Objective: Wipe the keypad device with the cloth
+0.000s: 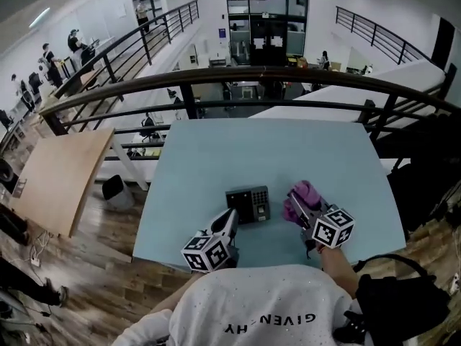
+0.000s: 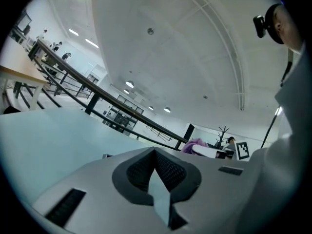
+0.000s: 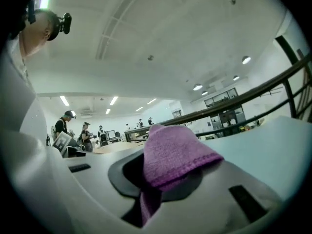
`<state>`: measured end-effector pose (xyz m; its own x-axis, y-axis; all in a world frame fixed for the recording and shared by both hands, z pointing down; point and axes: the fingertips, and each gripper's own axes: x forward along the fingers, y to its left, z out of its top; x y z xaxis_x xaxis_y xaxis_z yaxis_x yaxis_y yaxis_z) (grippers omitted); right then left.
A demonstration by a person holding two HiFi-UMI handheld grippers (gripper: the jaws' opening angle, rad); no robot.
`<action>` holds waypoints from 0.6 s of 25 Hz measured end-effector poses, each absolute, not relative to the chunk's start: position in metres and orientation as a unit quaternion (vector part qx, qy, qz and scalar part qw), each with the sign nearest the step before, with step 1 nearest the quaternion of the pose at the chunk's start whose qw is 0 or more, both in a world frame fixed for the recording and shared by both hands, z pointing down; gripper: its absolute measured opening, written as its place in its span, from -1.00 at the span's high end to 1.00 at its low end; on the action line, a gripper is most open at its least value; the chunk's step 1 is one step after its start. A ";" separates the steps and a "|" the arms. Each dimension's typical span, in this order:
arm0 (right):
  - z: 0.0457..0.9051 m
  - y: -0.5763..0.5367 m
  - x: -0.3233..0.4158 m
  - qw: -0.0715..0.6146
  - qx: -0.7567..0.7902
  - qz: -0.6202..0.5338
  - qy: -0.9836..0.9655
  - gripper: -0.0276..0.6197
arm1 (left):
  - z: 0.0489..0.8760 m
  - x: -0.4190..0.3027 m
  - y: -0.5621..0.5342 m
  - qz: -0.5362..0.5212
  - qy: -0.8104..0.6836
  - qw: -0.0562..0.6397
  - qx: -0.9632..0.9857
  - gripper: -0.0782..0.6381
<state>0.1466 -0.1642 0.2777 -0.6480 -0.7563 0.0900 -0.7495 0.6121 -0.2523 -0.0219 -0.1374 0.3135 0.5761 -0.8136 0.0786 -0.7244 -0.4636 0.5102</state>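
Note:
The dark keypad device (image 1: 247, 204) lies flat on the pale blue table (image 1: 259, 150), close to its near edge. My left gripper (image 1: 230, 216) rests just left of the device and slightly nearer to me, jaws shut with nothing between them (image 2: 156, 155). My right gripper (image 1: 297, 209) is to the right of the device, shut on a bunched purple cloth (image 1: 302, 195). In the right gripper view the cloth (image 3: 175, 152) folds over the jaw tips and a strip hangs down between them. The cloth (image 2: 195, 144) also shows from the left gripper view.
A dark railing (image 1: 238, 78) runs just behind the table's far edge, with a drop to a lower floor beyond it. A wooden table (image 1: 61, 171) stands lower on the left. A black bag (image 1: 403, 290) sits on the floor at my right.

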 end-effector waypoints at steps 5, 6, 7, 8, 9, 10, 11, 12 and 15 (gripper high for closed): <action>0.246 -0.146 0.168 0.026 -0.395 -0.104 0.912 0.81 | 0.273 -0.012 -0.116 -0.089 -0.464 0.135 0.871 0.78; 0.243 -0.140 0.174 0.027 -0.393 -0.104 0.913 0.81 | 0.267 -0.012 -0.114 -0.092 -0.472 0.130 0.867 0.78; 0.241 -0.135 0.180 0.027 -0.392 -0.106 0.914 0.81 | 0.263 -0.013 -0.112 -0.094 -0.481 0.130 0.862 0.78; 0.241 -0.130 0.188 0.027 -0.391 -0.108 0.914 0.81 | 0.261 -0.013 -0.110 -0.097 -0.491 0.132 0.855 0.78; 0.241 -0.125 0.196 0.026 -0.391 -0.110 0.913 0.81 | 0.260 -0.011 -0.107 -0.099 -0.500 0.136 0.849 0.78; 0.243 -0.119 0.204 0.023 -0.391 -0.109 0.914 0.81 | 0.260 -0.008 -0.103 -0.101 -0.507 0.138 0.845 0.78; 0.246 -0.113 0.212 0.017 -0.391 -0.105 0.914 0.81 | 0.261 -0.004 -0.097 -0.102 -0.513 0.137 0.841 0.78; 0.249 -0.106 0.220 0.009 -0.393 -0.097 0.914 0.81 | 0.261 -0.001 -0.090 -0.101 -0.518 0.134 0.839 0.78; 0.260 -0.090 0.240 -0.007 -0.396 -0.089 0.914 0.82 | 0.266 0.006 -0.072 -0.101 -0.533 0.125 0.831 0.78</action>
